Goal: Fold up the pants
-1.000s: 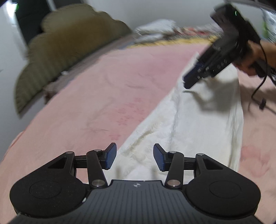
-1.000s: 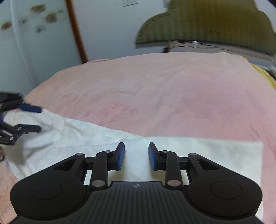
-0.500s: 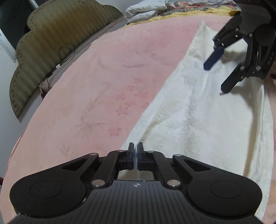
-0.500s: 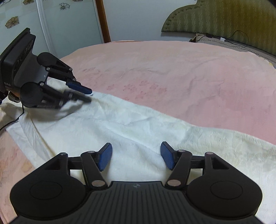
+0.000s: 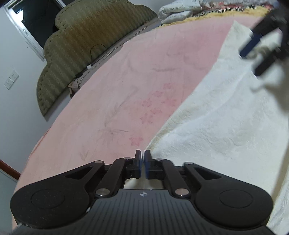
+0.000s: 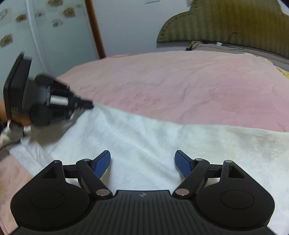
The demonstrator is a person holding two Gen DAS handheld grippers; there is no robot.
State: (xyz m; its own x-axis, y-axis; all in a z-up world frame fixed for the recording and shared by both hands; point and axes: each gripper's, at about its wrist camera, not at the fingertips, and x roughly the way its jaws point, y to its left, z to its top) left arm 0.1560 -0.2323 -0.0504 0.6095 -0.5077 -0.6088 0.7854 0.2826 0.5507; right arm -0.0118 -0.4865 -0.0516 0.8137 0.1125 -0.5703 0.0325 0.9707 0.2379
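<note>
While the cream pants [image 5: 225, 115] lie stretched out long and flat on the pink bedspread [image 5: 126, 86], no cross fold shows yet, so the task looks early. They may already be laid leg on leg, since only one long strip shows, but I cannot tell that for sure.

The left gripper [image 5: 142, 166] has its jaws closed together right at the near edge of the pants. The right wrist view shows the cloth rising to the tip of it [image 6: 86, 105], so it looks pinched on that end. The end is lifted slightly off the bedspread there.

The right gripper [image 6: 142, 162] has its jaws spread wide, holding nothing, low over the cloth further along the strip. In the left wrist view it [image 5: 252, 48] is blurred at the far right, over the pants.

Left to do, as a judgement: right side must take its own hold, then one end gets carried over to the other, likely once or twice, then flattening. A green headboard [image 6: 225, 23] and a pillow [image 5: 180, 9] sit at the far side, well apart from the work.
</note>
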